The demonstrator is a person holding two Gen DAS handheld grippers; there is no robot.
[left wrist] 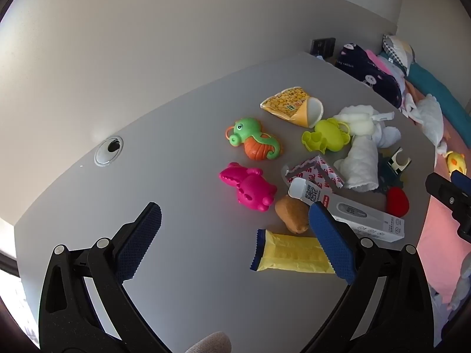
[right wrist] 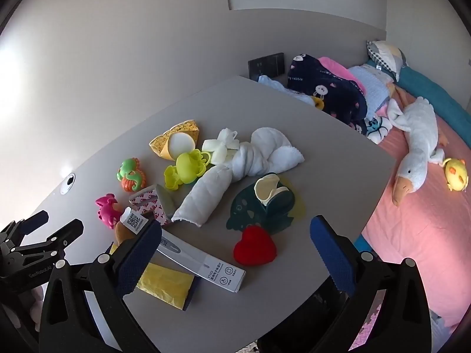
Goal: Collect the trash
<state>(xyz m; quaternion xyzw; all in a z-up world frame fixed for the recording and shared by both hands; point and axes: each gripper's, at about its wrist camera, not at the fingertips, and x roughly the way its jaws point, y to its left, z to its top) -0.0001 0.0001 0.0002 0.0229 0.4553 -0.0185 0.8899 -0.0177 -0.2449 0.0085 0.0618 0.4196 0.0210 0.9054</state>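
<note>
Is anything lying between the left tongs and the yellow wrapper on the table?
Nothing visible does. The left tongs are open above bare table, and the yellow wrapper lies flat beside the right pad. The potato and thermometer box sit just beyond it, not in the path.

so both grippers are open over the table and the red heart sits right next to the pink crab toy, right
Not quite. Both the left gripper and right gripper are open, but the red heart lies beside the dark green fish-shaped piece, far from the pink toy, with the white thermometer box between them. The right wrist view shows it.
</note>
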